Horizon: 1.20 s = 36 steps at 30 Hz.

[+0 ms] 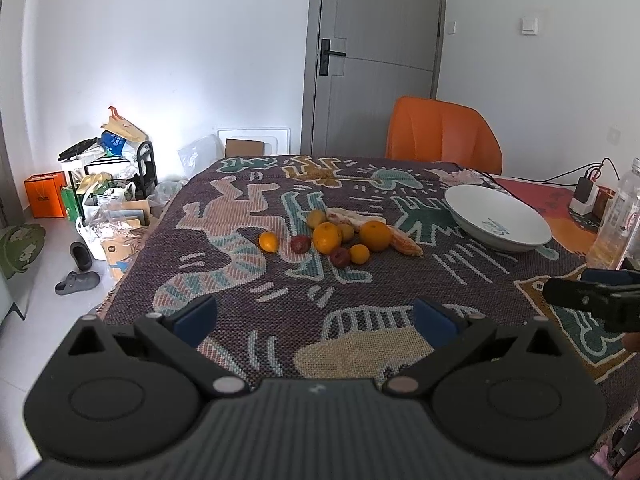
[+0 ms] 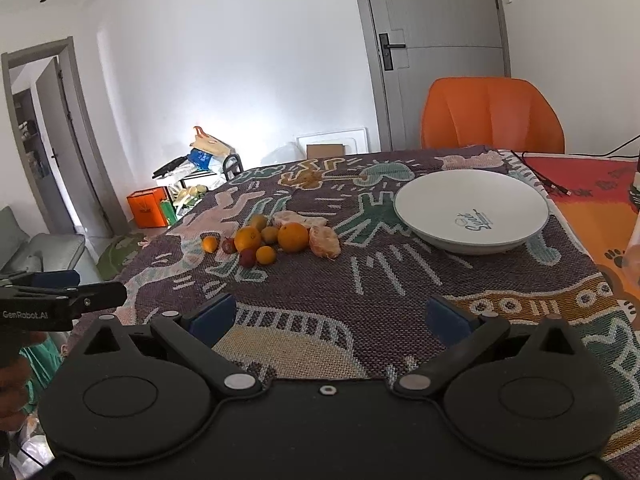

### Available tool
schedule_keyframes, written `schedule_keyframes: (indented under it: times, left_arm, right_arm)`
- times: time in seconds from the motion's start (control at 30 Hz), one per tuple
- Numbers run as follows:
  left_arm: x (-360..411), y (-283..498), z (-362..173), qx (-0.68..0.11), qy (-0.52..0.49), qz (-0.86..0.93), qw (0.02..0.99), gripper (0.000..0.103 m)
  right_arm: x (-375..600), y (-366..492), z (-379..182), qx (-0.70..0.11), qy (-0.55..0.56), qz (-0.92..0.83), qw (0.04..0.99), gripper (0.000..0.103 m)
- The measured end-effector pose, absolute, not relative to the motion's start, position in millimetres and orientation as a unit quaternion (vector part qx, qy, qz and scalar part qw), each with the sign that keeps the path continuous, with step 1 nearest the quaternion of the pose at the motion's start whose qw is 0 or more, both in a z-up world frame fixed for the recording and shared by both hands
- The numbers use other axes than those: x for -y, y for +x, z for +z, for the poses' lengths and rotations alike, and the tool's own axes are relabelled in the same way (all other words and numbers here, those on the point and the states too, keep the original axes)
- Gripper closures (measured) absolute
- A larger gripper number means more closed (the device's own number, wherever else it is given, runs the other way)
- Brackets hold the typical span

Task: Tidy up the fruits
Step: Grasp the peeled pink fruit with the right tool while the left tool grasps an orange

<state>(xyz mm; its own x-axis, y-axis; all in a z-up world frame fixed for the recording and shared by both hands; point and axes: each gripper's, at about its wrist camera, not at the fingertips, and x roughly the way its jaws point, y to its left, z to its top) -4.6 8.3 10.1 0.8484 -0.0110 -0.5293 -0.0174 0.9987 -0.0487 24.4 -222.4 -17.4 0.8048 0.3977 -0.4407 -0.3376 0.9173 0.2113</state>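
Note:
A cluster of fruit lies mid-table on the patterned cloth: two large oranges (image 1: pixel 375 235) (image 2: pixel 293 236), several small yellow-orange citrus (image 1: pixel 268 241), two small dark red fruits (image 1: pixel 299 243) (image 2: pixel 247 258), a peeled mandarin (image 2: pixel 325 241) and a pale peeled piece behind. A white bowl (image 1: pixel 497 218) (image 2: pixel 471 210) stands empty to the right of the fruit. My left gripper (image 1: pixel 316 318) is open and empty, well short of the fruit. My right gripper (image 2: pixel 329 314) is open and empty, also short of it. Each gripper shows at the edge of the other's view.
An orange chair (image 1: pixel 442 134) stands at the table's far side. A clear plastic bottle (image 1: pixel 618 216), a charger and cables (image 1: pixel 586 188) sit at the right edge. Bags, boxes and shoes clutter the floor at left (image 1: pixel 104 200).

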Motion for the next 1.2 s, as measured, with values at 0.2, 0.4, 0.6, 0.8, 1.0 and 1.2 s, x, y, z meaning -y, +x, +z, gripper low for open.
schedule_keyframes:
  times: [0.2, 0.4, 0.6, 0.8, 1.0, 1.2]
  left_arm:
    - [-10, 0, 6, -0.273, -0.025, 0.001, 0.962, 0.000]
    - [-14, 15, 5, -0.263, -0.025, 0.001, 0.964, 0.000]
    - [-16, 33, -1, -0.257, -0.037, -0.006, 0.966, 0.002]
    - [-14, 54, -12, -0.266, -0.050, -0.009, 0.963, 0.013]
    - [-15, 72, -21, -0.275, -0.059, -0.004, 0.960, 0.024]
    - [-17, 93, -28, -0.285, -0.067, -0.001, 0.956, 0.033]
  right_arm:
    - [219, 31, -25, -0.256, 0.048, 0.200, 0.945, 0.000]
    - [217, 46, -31, -0.249, 0.063, 0.208, 0.944, 0.000]
    - [213, 62, -39, -0.250, 0.055, 0.226, 0.940, 0.010]
    - [207, 83, -48, -0.259, 0.067, 0.240, 0.933, 0.022]
    - [204, 103, -55, -0.273, 0.069, 0.245, 0.928, 0.028]
    - [201, 124, -61, -0.287, 0.068, 0.245, 0.924, 0.035]
